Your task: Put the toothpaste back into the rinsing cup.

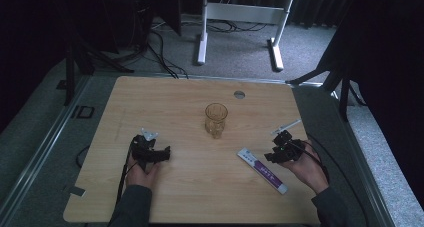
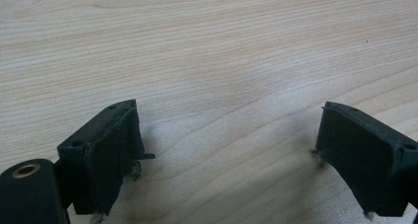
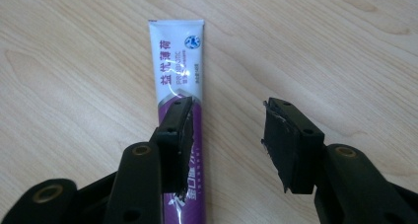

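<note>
My right gripper (image 3: 224, 145) hangs low over the toothpaste tube (image 3: 178, 86), jaws apart and gripping nothing; one jaw sits over the tube's purple part, the other over bare wood. The tube lies flat on the pale wooden table (image 1: 165, 102), near its right front, just beside that gripper. My left gripper (image 2: 226, 155) has its jaws wide, bare grain between them. An amber glass (image 1: 216, 119) stands upright mid-table. Beyond my right hand lies a thin white item (image 1: 286, 126), perhaps a syringe; it is too small to tell. Past the table, grey carpet, loose cables (image 1: 162, 57) and a white desk frame (image 1: 240, 22) in a dim room.
</note>
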Available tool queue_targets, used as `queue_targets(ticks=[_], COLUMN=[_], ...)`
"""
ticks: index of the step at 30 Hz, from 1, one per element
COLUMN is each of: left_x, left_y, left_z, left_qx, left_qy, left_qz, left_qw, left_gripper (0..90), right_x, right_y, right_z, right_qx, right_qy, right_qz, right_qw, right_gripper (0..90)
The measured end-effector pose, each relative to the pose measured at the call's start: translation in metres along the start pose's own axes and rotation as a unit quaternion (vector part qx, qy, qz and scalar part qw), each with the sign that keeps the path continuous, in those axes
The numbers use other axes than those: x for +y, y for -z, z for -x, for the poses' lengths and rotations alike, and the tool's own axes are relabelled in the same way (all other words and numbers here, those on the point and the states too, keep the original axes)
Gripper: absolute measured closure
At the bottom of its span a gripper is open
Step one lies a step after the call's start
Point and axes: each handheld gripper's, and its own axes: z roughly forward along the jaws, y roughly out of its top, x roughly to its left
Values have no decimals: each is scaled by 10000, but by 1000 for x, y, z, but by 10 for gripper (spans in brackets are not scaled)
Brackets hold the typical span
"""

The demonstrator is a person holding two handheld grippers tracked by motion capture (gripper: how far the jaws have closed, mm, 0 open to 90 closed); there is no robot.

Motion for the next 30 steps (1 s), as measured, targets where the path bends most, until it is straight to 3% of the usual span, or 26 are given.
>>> queue_targets(ticks=[11, 30], left_x=[0, 0], left_y=[0, 0], left_z=[1, 1], left_qx=[-11, -24], left_qy=[-5, -10], left_qz=[4, 10], left_qw=[10000, 10000], left_gripper=[97, 97], right_x=[6, 13], right_y=[-4, -11], right_z=[-5, -10], right_qx=[38, 92], right_qy=[195, 348], right_qz=[-276, -504], right_qw=[9994, 9981], right_gripper=[535, 515])
